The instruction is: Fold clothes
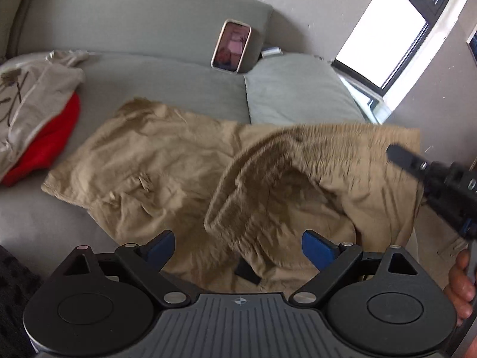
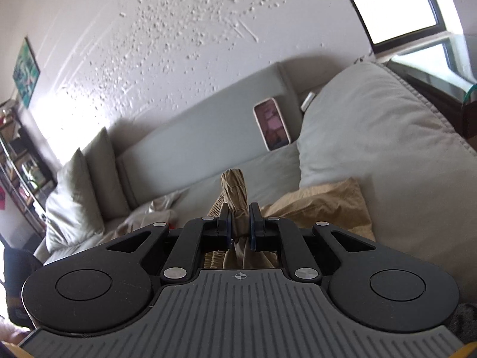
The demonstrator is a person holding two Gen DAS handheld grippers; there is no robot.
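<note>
In the left wrist view, the khaki garment (image 1: 167, 161) lies spread across the sofa seat (image 1: 167, 86), in front of the phone (image 1: 231, 46) that leans on the backrest. Its far end lies flat, off to the phone's left; its near end, below and to the right of the phone, is lifted into a blurred, curling flap. The left gripper (image 1: 238, 249) hangs over the garment's near edge with its jaws wide apart and nothing between the blue pads. At the right edge the right gripper (image 1: 399, 153) reaches in at the raised flap, a hand (image 1: 460, 286) behind it. Well to the phone's left sits a pile of a grey printed cloth (image 1: 32, 95) over a red one (image 1: 44, 146).

In the right wrist view, the right gripper (image 2: 238, 226) is nearly closed, pinching a bunched ridge of the khaki garment that sticks up between its pads, just below the phone (image 2: 272, 123). More khaki fabric lies against the large cushion (image 2: 372, 137) to the phone's right.

The step in hand looks like carrying one end over to make a fold, though the blur leaves the direction uncertain. The next move calls for keeping the pinch firm, laying the lifted end down edge to edge, and using the free left gripper to steady or smooth the cloth.
</note>
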